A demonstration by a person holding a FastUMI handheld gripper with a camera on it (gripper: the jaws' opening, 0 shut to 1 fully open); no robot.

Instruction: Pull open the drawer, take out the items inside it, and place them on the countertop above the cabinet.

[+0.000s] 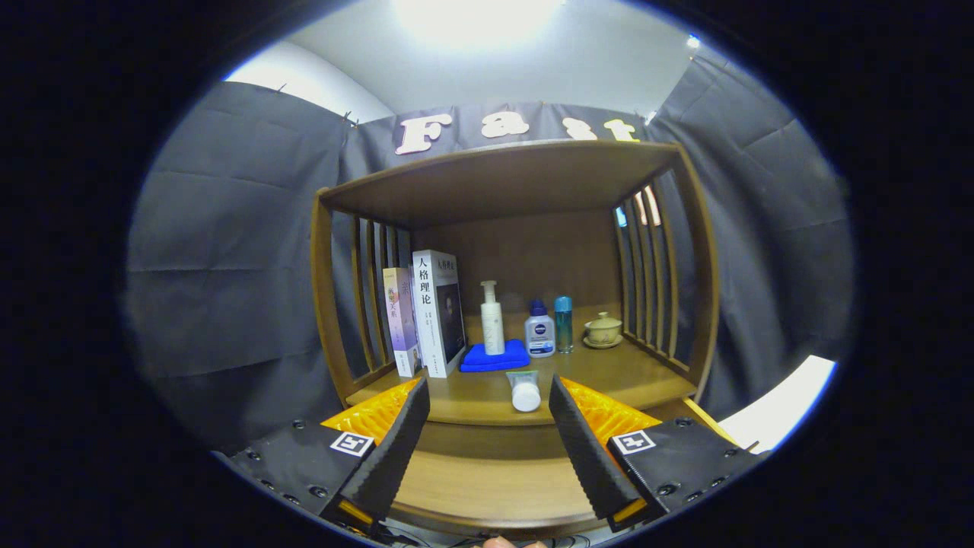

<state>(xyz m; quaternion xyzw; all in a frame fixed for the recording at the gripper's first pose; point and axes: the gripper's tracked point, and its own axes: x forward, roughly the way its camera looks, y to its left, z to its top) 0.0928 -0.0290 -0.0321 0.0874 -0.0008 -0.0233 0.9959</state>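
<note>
I have the gripper [487,396] hanging with its fingers spread wide apart and nothing between them, facing the brown wooden cabinet's countertop [609,377]. Just ahead of the fingertips a small white squeeze tube [525,391] lies on that countertop, cap toward me. Behind it a white pump bottle [492,318] stands on a folded blue cloth [494,358], beside two upright books [426,313].

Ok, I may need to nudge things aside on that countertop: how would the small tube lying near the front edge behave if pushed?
The tube lies on its side, round cap toward the open gripper, so it would probably roll sideways. It looks small and likely light. Close to the countertop edge, it might drop off.
</note>
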